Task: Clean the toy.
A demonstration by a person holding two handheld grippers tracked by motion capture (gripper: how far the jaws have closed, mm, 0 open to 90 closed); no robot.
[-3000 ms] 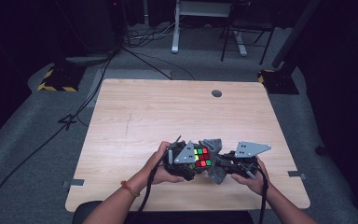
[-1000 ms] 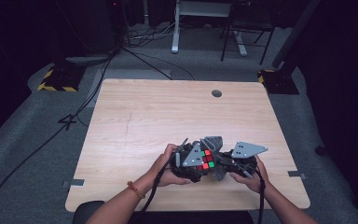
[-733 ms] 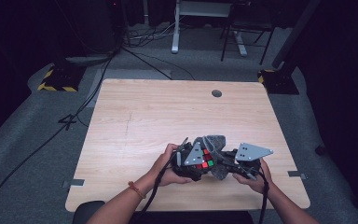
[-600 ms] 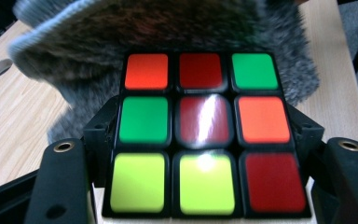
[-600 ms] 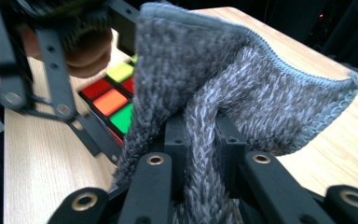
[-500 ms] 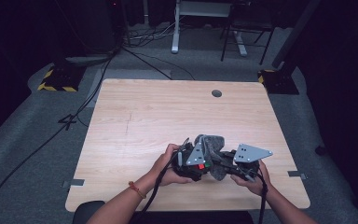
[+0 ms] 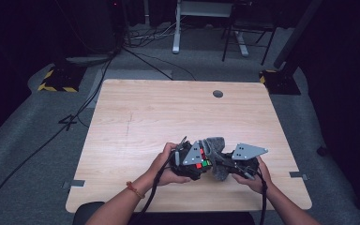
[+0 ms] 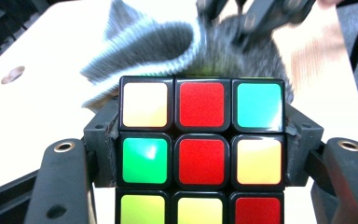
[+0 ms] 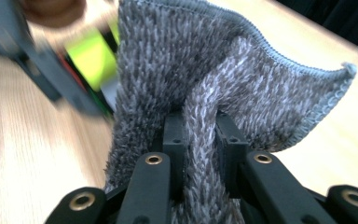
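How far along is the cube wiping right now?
Done: both grips are set. The left gripper is shut on the cube, and the right gripper is shut on a fold of the cloth. In hand: the cloth is pressed against the cube's far side. Left: I can't tell which faces remain unwiped.
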